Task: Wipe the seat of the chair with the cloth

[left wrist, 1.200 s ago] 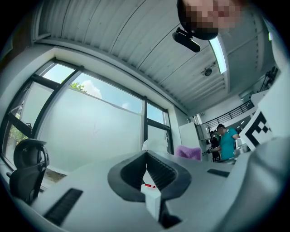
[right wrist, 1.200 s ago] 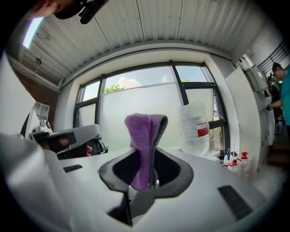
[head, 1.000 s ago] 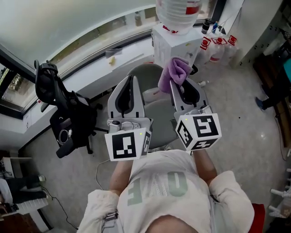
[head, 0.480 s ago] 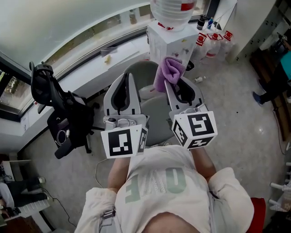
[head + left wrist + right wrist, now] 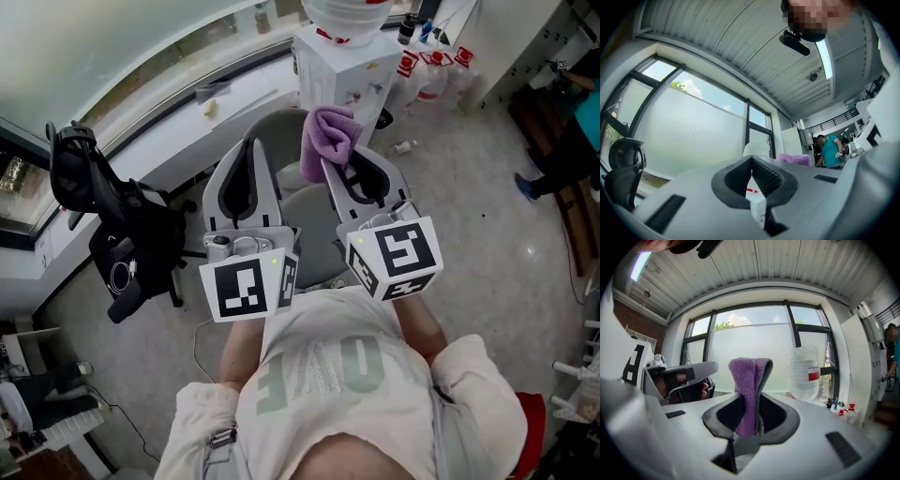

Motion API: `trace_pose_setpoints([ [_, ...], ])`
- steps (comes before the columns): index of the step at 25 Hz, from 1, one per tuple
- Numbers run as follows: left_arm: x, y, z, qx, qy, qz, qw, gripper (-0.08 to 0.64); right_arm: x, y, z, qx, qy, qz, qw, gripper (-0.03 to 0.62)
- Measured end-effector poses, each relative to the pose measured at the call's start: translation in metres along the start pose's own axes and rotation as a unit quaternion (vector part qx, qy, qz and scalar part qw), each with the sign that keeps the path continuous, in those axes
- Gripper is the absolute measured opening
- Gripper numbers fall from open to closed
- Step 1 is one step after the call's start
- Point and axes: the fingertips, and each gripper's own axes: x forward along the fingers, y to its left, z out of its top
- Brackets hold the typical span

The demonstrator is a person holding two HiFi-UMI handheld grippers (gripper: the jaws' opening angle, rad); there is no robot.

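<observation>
While the right gripper (image 5: 330, 167) pinches the purple cloth (image 5: 328, 136), left gripper (image 5: 251, 150) closed empty, chair seat (image 5: 314, 225) friction could tug it loose.

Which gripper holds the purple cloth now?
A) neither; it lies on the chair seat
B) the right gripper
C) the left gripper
B: the purple cloth is pinched between the jaws of the right gripper; the left gripper is shut on nothing.

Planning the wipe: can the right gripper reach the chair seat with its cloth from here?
Probably yes: the right gripper, shut on the cloth, hangs over the seat, with nothing visible between them.
</observation>
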Motion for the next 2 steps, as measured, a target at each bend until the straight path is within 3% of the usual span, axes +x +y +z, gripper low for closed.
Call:
trace_pose_setpoints([
  [2, -0.0005, -0.0001, -0.0011, 0.003, 0.000, 0.000, 1.0000, 0.012, 0.0001, 0.0027, 0.0005, -0.006, -0.002, 0.001, 1.000, 0.091],
])
